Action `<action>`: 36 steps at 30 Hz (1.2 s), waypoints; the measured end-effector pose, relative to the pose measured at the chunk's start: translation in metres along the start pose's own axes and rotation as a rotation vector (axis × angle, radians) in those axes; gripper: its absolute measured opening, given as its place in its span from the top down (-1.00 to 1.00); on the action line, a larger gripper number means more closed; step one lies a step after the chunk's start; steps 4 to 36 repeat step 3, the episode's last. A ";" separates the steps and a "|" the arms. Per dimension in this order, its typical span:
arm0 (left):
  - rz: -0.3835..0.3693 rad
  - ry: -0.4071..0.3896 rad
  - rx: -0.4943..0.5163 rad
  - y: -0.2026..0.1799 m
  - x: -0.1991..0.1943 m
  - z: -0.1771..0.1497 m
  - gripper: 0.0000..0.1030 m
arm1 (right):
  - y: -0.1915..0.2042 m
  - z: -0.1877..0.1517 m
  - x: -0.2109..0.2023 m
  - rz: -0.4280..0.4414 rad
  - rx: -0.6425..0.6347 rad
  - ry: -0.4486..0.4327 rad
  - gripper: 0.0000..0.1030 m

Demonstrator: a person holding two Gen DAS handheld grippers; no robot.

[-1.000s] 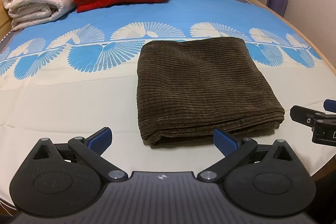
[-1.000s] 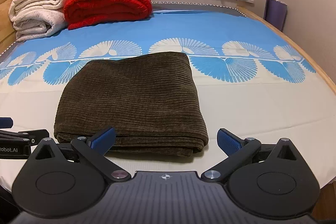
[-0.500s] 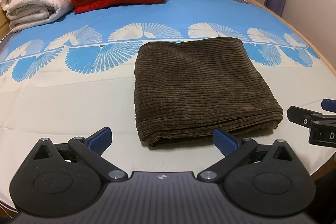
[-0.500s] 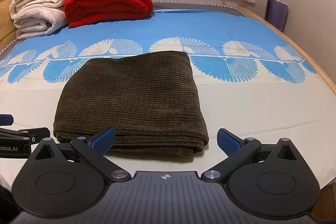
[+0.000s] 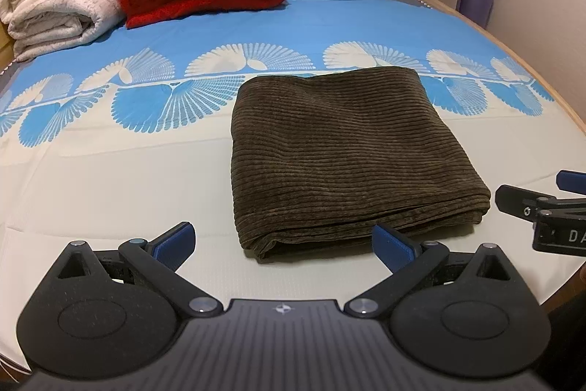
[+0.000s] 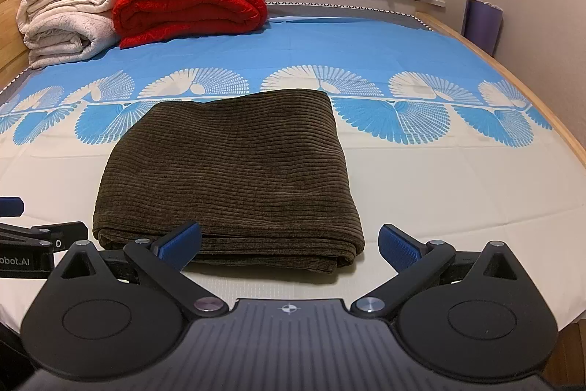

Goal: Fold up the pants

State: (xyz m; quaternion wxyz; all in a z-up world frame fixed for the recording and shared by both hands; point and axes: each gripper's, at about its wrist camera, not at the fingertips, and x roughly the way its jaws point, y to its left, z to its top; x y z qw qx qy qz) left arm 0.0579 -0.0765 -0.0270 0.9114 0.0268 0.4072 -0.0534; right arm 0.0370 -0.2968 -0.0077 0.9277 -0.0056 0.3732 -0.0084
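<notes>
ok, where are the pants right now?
The folded brown pants lie flat on the bed near its front edge, just beyond both open grippers, right of centre in the left wrist view.

Left hand-held gripper (image 5: 284,244), right hand-held gripper (image 6: 289,246): fingers spread (both empty).

Ribbed matt corduroy pants (image 5: 340,156), smooth sheet (image 5: 110,193)
</notes>
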 end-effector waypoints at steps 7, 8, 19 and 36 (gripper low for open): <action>0.004 -0.001 0.002 -0.001 0.001 0.000 -0.99 | 0.000 0.000 0.000 -0.001 -0.004 0.002 -0.98; 0.004 -0.001 0.002 -0.001 0.001 0.000 -0.99 | 0.000 0.000 0.000 -0.001 -0.004 0.002 -0.98; 0.004 -0.001 0.002 -0.001 0.001 0.000 -0.99 | 0.000 0.000 0.000 -0.001 -0.004 0.002 -0.98; 0.004 -0.001 0.002 -0.001 0.001 0.000 -0.99 | 0.000 0.000 0.000 -0.001 -0.004 0.002 -0.98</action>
